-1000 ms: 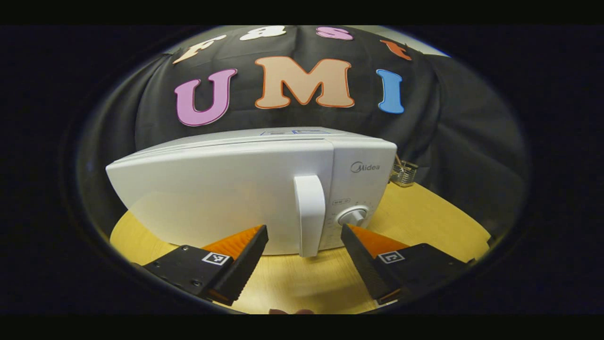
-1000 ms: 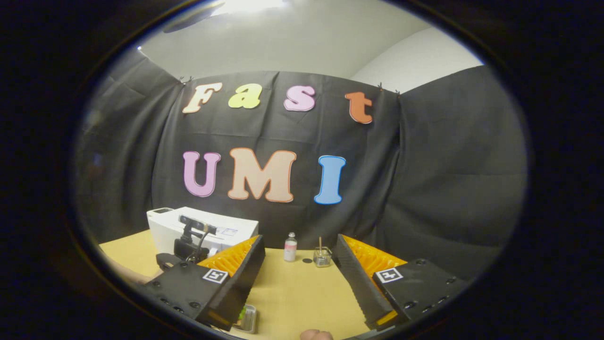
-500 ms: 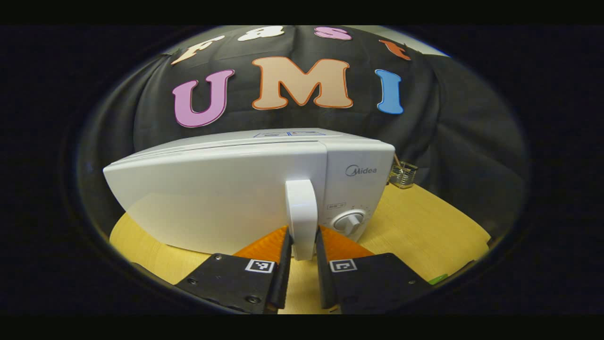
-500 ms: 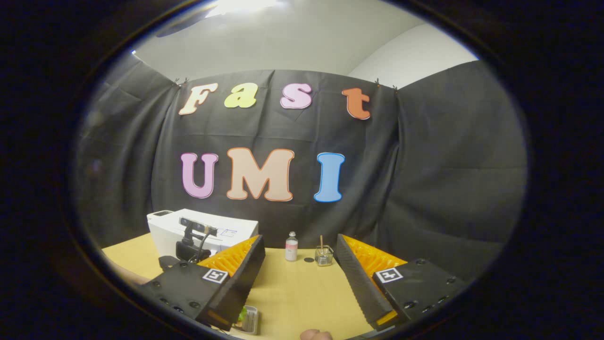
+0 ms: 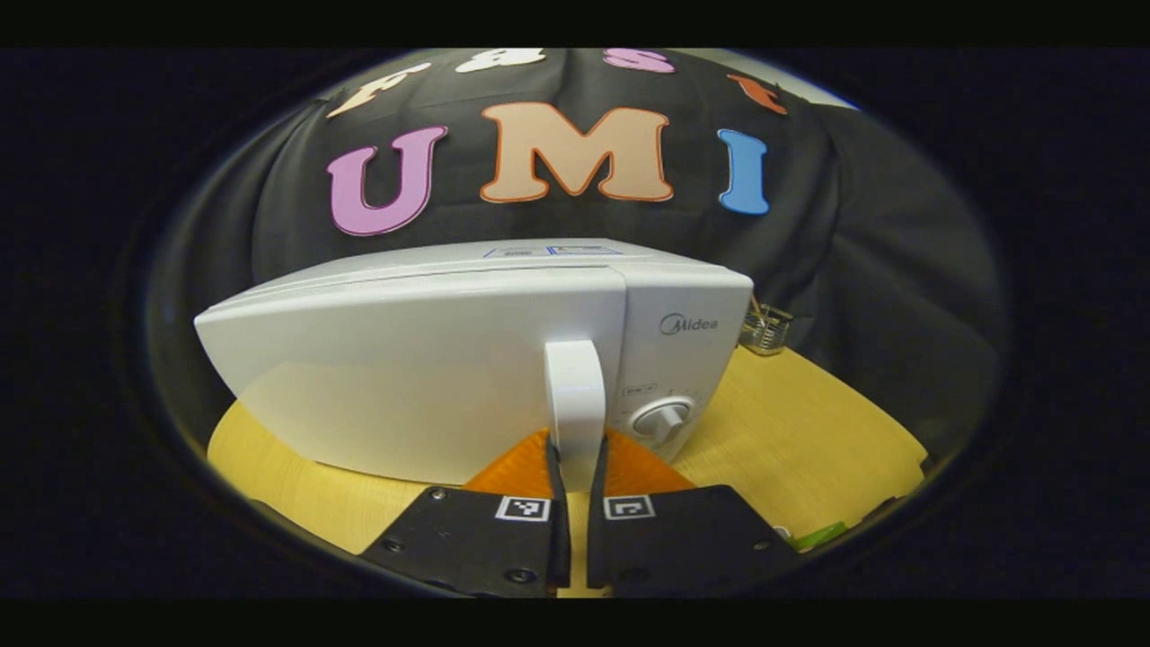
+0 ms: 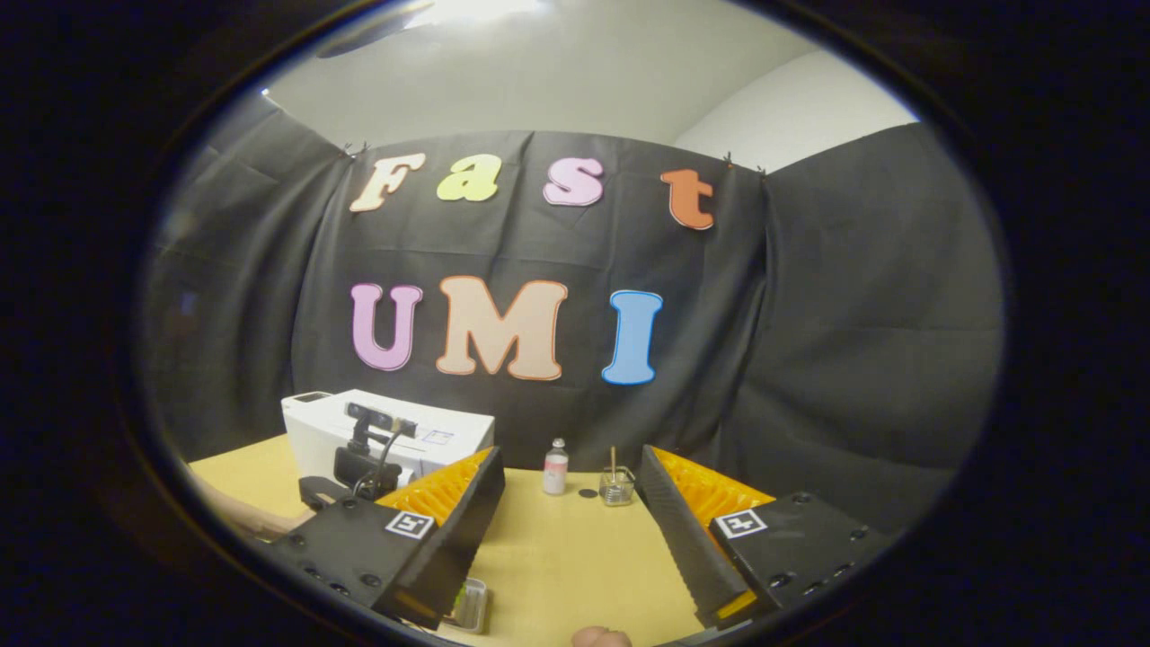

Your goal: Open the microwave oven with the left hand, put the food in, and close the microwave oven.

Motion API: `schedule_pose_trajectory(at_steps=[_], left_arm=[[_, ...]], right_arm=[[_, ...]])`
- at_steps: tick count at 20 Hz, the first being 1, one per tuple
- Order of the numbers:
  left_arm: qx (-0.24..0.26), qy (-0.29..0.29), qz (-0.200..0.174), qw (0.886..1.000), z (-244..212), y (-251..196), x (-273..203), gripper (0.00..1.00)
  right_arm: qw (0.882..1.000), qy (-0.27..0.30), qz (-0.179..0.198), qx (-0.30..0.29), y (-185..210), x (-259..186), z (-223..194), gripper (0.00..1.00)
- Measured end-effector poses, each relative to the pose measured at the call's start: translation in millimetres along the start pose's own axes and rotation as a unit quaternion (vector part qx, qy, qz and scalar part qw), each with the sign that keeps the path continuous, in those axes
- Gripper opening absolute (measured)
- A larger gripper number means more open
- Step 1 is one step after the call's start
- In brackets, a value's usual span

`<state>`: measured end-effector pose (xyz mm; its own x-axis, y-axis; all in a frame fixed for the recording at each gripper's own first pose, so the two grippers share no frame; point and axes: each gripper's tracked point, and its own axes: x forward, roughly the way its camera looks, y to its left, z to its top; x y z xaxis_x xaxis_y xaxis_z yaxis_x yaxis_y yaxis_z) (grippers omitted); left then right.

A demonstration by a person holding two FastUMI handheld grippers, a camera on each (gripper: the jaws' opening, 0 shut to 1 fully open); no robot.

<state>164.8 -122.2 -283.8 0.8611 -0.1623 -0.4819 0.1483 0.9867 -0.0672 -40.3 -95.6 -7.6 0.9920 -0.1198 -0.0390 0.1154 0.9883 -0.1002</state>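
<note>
The white microwave oven [image 5: 431,359] is seen standing on the light wooden table [image 5: 809,422] against the black cloth wall, its door shut flush with the body. In the left gripper view its broad door face is turned toward the camera, with a vertical white handle [image 5: 575,395] at the door's right edge and, just beside it on the control panel, a round dial [image 5: 663,418]. The lower part of the handle is clamped by the left gripper [image 5: 575,467], both fingers being pressed against its two sides with only the handle's width left between them. A small clear glass holder [image 5: 764,325] is seen on the table past the oven's right corner. In the right gripper view the microwave oven [image 6: 395,431] is seen farther off at the left, with the left gripper's camera mount [image 6: 364,454] in front of it and a forearm [image 6: 243,517] reaching toward it along the table. The right gripper [image 6: 570,499] is held well apart from the oven, above the table [image 6: 566,557], with its fingers spread wide and nothing between them. Below its left finger, at the table's near edge, a small clear container with green food [image 6: 472,604] is partly seen. Near the back wall a small bottle [image 6: 555,467] and a small glass with a stick in it [image 6: 615,485] stand just beside each other.
</note>
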Motion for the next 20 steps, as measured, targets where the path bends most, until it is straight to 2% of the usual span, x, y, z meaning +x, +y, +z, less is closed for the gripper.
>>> schedule_pose_trajectory(at_steps=[1,3,7,15,20], left_arm=[[-0.014,0.009,0.002,1.0,-10,-1,-13,0.08],[-0.002,-0.022,-0.003,1.0,-5,-1,-29,0.08],[-0.014,0.002,-0.013,1.0,-28,4,-55,0.07],[-0.004,-0.002,-0.032,0.999,-57,29,-125,0.07],[-0.012,0.007,-0.016,1.0,-76,55,-162,0.08]], right_arm=[[1.0,-0.002,0.002,-0.003,2,0,1,0.97],[1.0,-0.007,0.005,-0.005,5,1,2,0.96],[0.999,-0.003,0.03,0.01,24,7,-2,0.97],[0.997,-0.008,0.072,0.027,60,6,-2,0.97],[0.993,-0.019,0.101,0.051,88,3,5,0.97]])
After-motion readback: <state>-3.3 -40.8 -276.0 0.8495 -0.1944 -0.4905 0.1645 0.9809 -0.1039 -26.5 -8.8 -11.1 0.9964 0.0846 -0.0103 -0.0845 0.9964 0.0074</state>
